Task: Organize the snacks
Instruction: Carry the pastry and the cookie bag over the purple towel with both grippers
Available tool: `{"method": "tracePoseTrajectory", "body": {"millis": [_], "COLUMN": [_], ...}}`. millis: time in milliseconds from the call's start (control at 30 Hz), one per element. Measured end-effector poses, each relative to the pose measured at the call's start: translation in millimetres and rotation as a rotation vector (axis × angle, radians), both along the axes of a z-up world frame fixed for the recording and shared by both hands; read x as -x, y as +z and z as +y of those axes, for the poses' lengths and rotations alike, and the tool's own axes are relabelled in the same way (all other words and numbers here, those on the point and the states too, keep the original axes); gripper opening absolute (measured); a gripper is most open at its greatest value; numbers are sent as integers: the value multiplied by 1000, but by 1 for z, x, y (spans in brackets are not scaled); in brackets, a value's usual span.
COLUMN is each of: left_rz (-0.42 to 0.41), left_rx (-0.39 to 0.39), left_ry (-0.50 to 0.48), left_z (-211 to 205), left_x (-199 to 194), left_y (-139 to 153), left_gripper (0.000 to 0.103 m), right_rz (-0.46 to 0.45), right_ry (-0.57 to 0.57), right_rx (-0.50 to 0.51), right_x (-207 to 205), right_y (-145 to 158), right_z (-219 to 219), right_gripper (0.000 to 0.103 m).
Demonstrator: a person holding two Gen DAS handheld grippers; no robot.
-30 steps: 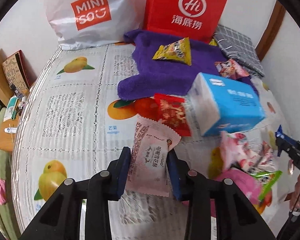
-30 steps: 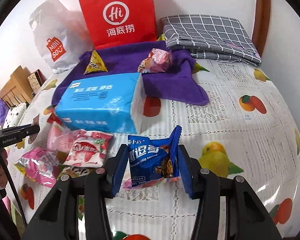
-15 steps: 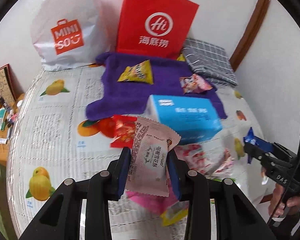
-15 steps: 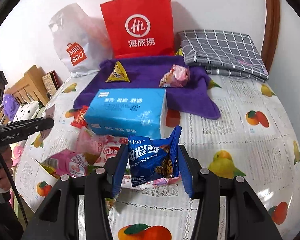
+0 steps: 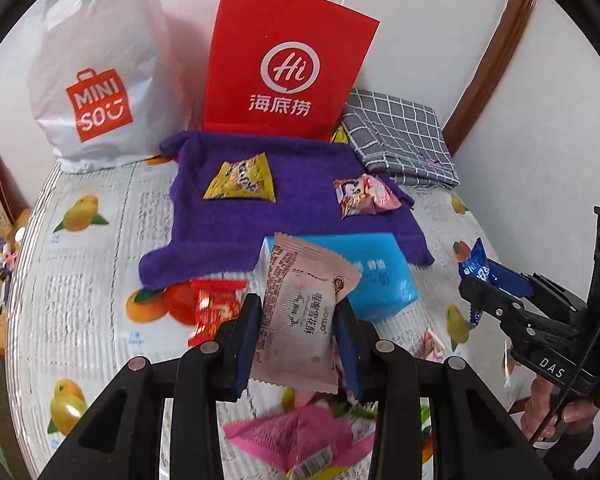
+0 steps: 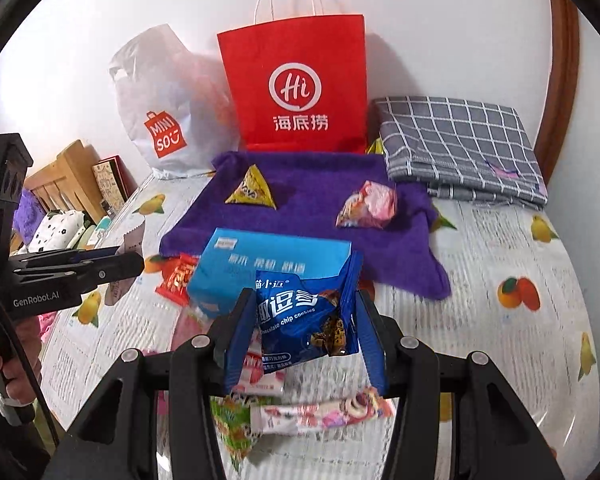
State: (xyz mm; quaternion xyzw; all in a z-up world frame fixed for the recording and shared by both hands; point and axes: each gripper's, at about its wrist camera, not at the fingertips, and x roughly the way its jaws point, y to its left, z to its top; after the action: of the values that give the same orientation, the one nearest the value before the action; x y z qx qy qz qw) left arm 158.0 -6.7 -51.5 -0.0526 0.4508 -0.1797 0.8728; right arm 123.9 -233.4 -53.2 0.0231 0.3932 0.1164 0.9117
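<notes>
Blue tissue pack [image 6: 268,268] before purple towel [image 6: 312,216]

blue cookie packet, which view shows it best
The right wrist view: the blue cookie packet fills the centre, held in the right gripper, with its "chocolate chip cookies" print readable. The left wrist view shows only a small part of the packet, edge-on at the far right, sticking out of that gripper.
</notes>
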Motion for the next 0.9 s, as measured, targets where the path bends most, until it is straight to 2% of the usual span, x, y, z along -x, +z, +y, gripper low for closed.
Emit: {"method": "tracePoseTrajectory", "body": {"millis": [433,900], "left_rz": [-34,2], "left_rx": [-4,-13], "left_ry": [-11,55], "left_z": [-9,15], "left_x": [-49,-97], "left_y": [9,-14], "left_gripper": [35,35], "right_rz": [-4,26], "right_ry": [-34,-58], "right_rx": [2,3], "right_x": [-49,-100], "right_y": [6,-15], "right_z": [-7,-14], "right_gripper": [49,49]}}
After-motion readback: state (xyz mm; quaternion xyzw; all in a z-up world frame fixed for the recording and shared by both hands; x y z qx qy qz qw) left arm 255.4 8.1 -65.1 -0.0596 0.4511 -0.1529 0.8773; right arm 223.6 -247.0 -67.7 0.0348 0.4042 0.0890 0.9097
